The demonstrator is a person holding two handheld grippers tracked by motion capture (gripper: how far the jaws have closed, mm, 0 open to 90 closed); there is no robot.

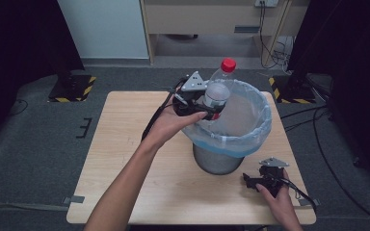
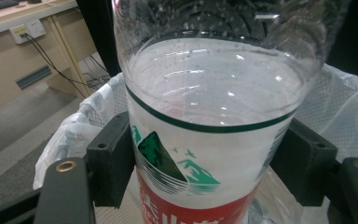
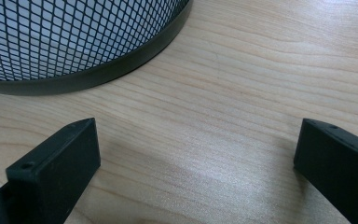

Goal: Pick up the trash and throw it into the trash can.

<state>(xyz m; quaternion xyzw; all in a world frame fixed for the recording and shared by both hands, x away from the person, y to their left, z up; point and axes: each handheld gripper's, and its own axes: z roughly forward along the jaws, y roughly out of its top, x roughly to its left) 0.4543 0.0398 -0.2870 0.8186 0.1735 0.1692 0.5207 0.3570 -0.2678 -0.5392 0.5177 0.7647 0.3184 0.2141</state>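
The clear bottle point(image 1: 220, 86) with the red cap stands upright at upper centre of the high view, over the lined bin's point(image 1: 250, 139) left rim, clenched in the left tool point(image 1: 207, 108). The right tool point(image 1: 250, 182) rests released on the worktop point(image 1: 125, 144) at lower right.

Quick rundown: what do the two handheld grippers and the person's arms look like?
Both grippers, left gripper and right gripper, are black with blocky rectangular jaws, each topped by a grey three-cornered plate and trailing a black cable. Brass-coloured inserts sit in the left one's arms. Forearms are bare, no sleeves or gloves visible.

Red-capped bottle point(image 1: 220, 89), blk mesh bin point(image 1: 219, 161)
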